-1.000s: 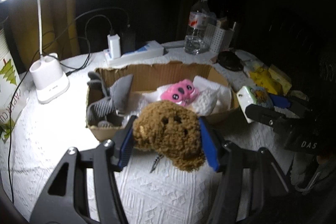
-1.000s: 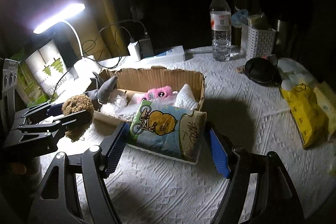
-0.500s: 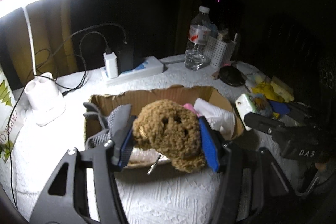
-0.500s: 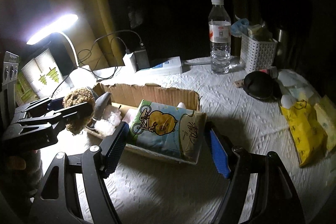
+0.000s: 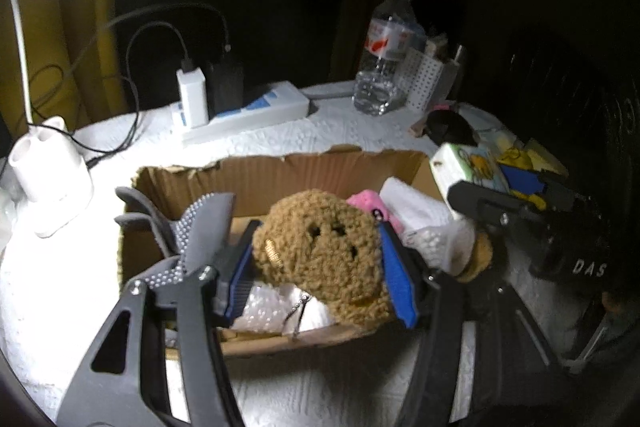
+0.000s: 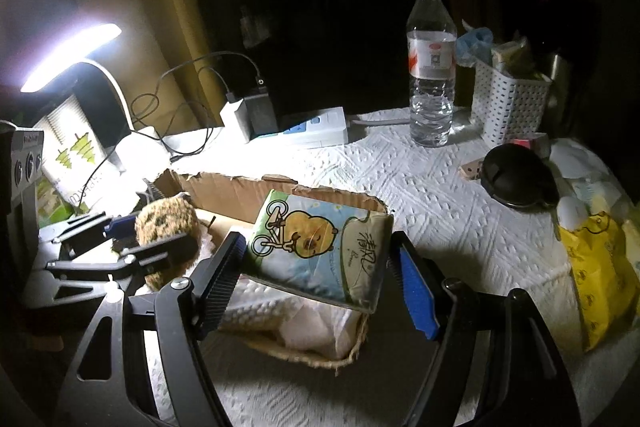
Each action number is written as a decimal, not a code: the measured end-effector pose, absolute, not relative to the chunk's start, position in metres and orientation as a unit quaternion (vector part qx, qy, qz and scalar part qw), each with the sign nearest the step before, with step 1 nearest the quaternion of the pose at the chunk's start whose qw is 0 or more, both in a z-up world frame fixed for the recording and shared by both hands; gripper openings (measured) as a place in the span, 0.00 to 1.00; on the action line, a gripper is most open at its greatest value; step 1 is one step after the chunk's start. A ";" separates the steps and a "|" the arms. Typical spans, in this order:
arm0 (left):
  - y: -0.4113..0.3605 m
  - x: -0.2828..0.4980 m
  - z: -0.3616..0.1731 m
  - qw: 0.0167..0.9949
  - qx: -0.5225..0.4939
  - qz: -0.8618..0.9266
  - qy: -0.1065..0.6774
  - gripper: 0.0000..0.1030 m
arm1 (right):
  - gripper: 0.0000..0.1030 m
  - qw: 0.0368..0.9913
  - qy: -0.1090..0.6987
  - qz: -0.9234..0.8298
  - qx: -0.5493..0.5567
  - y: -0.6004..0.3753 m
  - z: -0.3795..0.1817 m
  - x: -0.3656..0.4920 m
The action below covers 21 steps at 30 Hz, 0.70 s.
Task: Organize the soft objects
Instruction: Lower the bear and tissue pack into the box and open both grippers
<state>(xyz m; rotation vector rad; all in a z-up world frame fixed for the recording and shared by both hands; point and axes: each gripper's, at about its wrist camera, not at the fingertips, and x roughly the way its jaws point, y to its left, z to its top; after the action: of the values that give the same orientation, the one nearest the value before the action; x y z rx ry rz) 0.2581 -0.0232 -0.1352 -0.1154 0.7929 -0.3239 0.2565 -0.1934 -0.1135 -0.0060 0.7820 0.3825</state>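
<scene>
Left gripper [image 5: 316,259]: its blue-padded fingers [image 5: 394,275] clamp a brown plush [image 5: 320,251], held above the near part of a cardboard box [image 5: 280,167]. A small metal clasp [image 5: 298,313] dangles beneath the plush.

Right gripper [image 6: 316,267]: its fingers are narrowed onto a tissue pack [image 6: 320,247], tilted, held above the right end of the box [image 6: 240,191].

Box contents: a grey plush [image 5: 204,227] leans against the left wall; a pink toy [image 5: 372,205] and white cloth [image 5: 416,207] lie toward the right end; bubble wrap [image 5: 264,311] lies along the near wall.

The box stands on a table under a white embossed cloth [image 6: 420,195]. Along the far edge: a power strip [image 5: 248,111] carrying a white charger [image 5: 192,99], a water bottle [image 6: 432,67], and a white basket [image 6: 508,103]. A lamp base [image 5: 48,175] stands at the left edge. A black pouch [image 6: 516,175] and a yellow packet [image 6: 600,275] lie toward the right edge, well apart from the box.
</scene>
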 end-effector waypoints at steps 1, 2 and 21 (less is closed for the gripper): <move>-0.023 0.261 -0.139 0.906 -0.057 -0.157 0.388 0.56 | 0.74 0.906 0.380 0.185 -0.001 -0.192 -0.116 0.260; -0.023 0.263 -0.142 0.904 -0.059 -0.158 0.392 0.57 | 0.74 0.906 0.382 0.185 0.001 -0.191 -0.118 0.263; -0.026 0.269 -0.155 0.894 -0.073 -0.162 0.412 0.70 | 0.74 0.901 0.396 0.179 -0.002 -0.178 -0.140 0.279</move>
<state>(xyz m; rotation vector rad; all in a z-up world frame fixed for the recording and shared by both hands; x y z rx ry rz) 0.2693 -0.0263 -0.1550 -0.1511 0.8553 -0.3355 0.2794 -0.1780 -0.1397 -0.0031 0.8187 0.3712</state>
